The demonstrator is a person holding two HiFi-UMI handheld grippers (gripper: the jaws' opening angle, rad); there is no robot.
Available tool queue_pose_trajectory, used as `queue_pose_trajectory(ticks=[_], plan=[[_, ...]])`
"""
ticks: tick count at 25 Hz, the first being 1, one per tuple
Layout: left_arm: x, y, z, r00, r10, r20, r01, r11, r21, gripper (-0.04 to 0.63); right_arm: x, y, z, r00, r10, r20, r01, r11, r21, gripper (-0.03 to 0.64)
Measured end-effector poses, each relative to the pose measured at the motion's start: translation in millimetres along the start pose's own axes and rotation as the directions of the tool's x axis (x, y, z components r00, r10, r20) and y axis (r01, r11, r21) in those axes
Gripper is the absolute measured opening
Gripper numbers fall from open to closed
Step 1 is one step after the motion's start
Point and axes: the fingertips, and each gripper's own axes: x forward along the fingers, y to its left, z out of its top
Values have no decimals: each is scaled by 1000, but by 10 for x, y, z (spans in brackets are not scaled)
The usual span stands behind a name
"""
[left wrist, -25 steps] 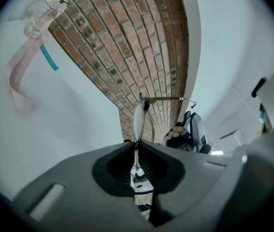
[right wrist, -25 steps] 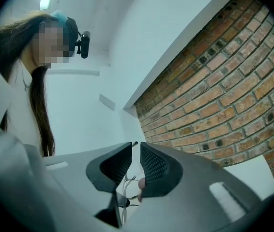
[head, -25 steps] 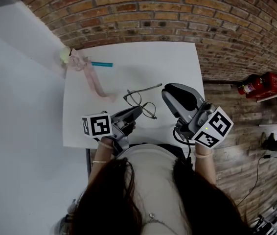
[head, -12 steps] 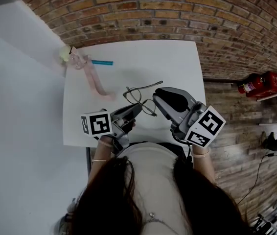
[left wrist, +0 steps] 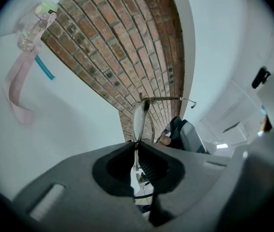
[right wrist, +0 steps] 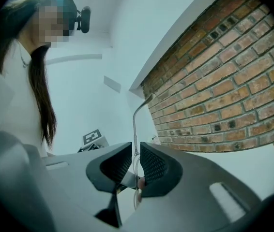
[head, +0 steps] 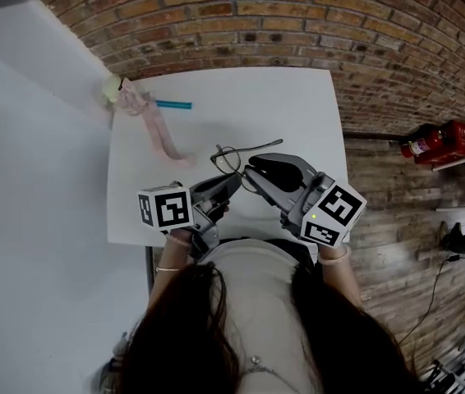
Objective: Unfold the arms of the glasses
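Head view is showing the glasses (head: 231,159) being held up off the tabletop (head: 298,105), above its near half, between the two claws. A lens rim is being pinched by the left claw (left wrist: 136,143), whose jaws are being kept fully together on the wire. The right claw (right wrist: 136,151) is being held almost closed, with a narrow gap left round a thin wire of the frame, seemingly an arm; no firm clamp is being shown there. For the step to be done well, the left hold is probably best kept steady as the anchor. The wire should be caught lightly, and the arm swung outward about its hinge in a slow arc. Any twist or pull along the frame is likely to bend metal this fine or drag the rim out of the left jaws. The glasses are being seen as a thin, dark wire frame with round clear lenses. One arm (head: 259,146) is already being shown standing out sideways from the frame, its tip curved.
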Motion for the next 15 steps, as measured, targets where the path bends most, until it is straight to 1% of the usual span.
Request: queue_pose_trajectory(ticks=[15], plan=[[-14,-24,-44,1000,26,-11,-25,998,61,22,145,92,-201,998,28,-61,-27,1000,13,51]])
